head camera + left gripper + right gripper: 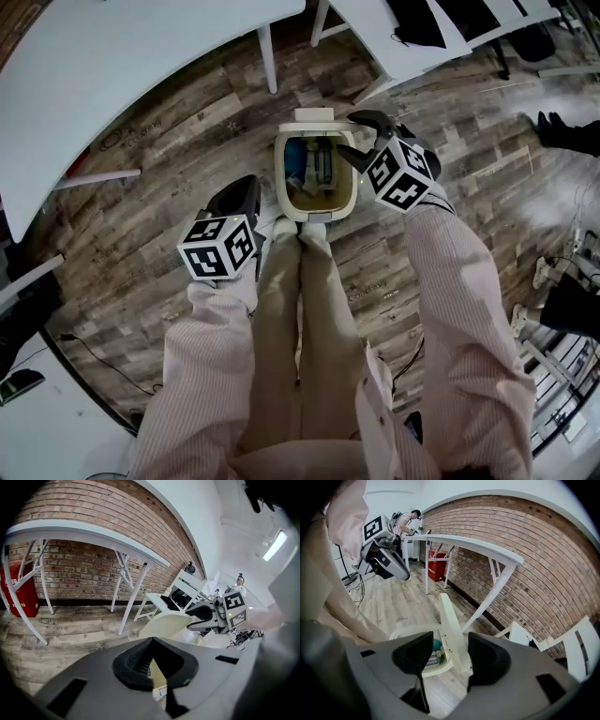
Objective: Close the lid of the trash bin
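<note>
Cream plastic bin (280,176) on a wood-plank floor, seen from above, with a person standing right against its near side. Its lid (453,620) is up, standing nearly vertical at the far edge, and the inside is open, with some rubbish at the bottom.

Right gripper (361,134): just beside the bin's right rim, its tips reaching in toward the raised lid. Its jaws are wide apart. In the right gripper view the lid's edge stands straight ahead in the gap between them. Whether either jaw touches the lid cannot be told.

Left gripper (244,187): off to the bin's left, near it but apart from it. Its jaws are pressed together with nothing in them. From it, the bin and the right gripper lie ahead and to the right.

The lid is not yet closed, so the likely next step is to tip it forward and down.

Risks, as a judgement:
- A push on one edge only could twist the lid on its hinge or slip off the thin edge.
- A hard shove could slide or tip the bin, which looks light, since the left gripper is not steadying it.
- The feet are close to the bin's base. If one is pressing a pedal, which cannot be told, the lid would resist or spring back.
- Letting go early could make the lid slam.
</note>
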Available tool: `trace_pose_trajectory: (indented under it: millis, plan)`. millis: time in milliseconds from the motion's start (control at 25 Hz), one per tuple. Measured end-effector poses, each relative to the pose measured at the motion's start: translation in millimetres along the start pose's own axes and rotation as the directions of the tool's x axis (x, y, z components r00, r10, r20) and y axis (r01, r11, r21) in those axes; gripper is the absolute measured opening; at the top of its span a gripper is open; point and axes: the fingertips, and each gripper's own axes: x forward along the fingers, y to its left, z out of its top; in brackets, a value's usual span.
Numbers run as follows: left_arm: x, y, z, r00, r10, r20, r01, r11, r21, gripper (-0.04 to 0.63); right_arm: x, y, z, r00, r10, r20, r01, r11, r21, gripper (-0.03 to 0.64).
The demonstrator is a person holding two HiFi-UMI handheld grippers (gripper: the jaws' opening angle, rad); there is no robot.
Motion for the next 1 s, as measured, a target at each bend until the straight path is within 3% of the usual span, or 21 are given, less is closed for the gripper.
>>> trace_pose_trajectory:
  millis: [520, 1000]
  plan:
    - [-3.8, -6.2, -21.4, 0.998, -0.047, -0.037, 0.048, 0.998, 0.039, -0.008, -7.1, 33.8, -9.5, 1.0, -0.016, 0.023, 0.015, 0.998, 0.063, 0.218]
    - [-7.3, -8.1, -59.3, 0.998, -0.013, -0.058, 0.012, 1.0, -0.005, -0.008, 0.3, 75.8, -22.9, 0.998, 0.036, 0.06, -0.041, 0.996, 0.08, 0.218]
